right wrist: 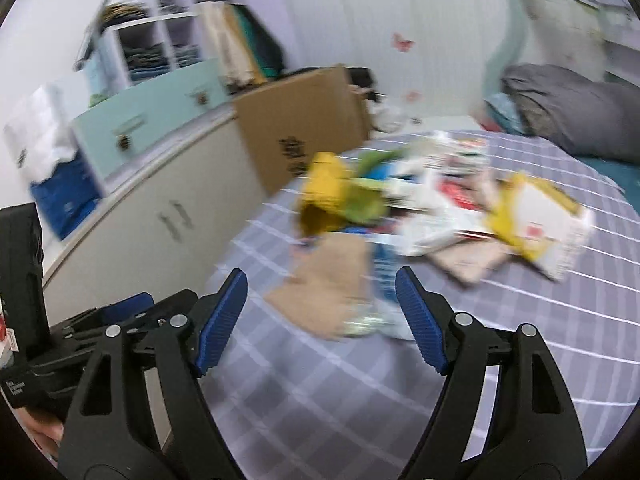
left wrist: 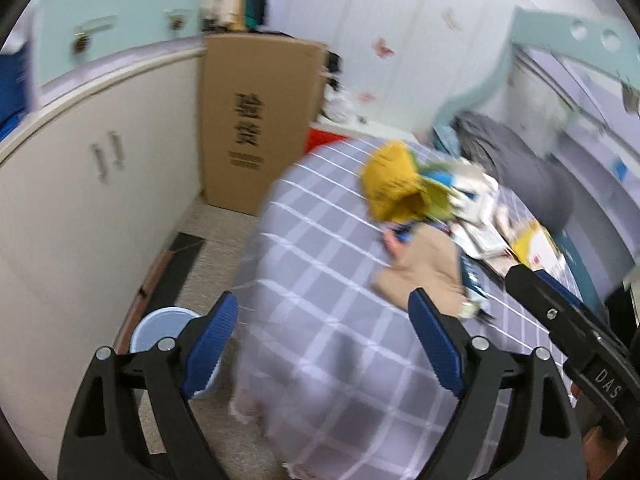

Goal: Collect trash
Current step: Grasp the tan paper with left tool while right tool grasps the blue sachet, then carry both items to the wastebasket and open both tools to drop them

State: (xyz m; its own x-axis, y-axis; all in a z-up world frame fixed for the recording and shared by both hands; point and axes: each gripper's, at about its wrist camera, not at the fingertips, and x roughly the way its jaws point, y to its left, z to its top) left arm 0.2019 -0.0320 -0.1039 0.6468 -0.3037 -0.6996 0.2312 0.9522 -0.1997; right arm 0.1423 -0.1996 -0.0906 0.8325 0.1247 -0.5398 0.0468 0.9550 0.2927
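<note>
A heap of trash lies on the grey checked bed sheet (left wrist: 320,280): a yellow wrapper (left wrist: 394,184), a brown paper piece (left wrist: 424,276), a yellow and white packet (right wrist: 536,220) and several papers. The yellow wrapper (right wrist: 324,196) and brown paper (right wrist: 324,296) also show in the right wrist view. My left gripper (left wrist: 324,316) is open and empty, above the bed's near edge. My right gripper (right wrist: 320,296) is open and empty, just short of the brown paper; it also shows at the right of the left wrist view (left wrist: 560,312). Both views are blurred.
A pale blue bin (left wrist: 164,332) stands on the floor by the bed, behind my left finger. A tall cardboard box (left wrist: 256,120) leans by the white cabinet (left wrist: 80,200). A grey pillow (right wrist: 576,116) lies at the bed's head. Shelves (right wrist: 160,52) with clothes stand above the cabinet.
</note>
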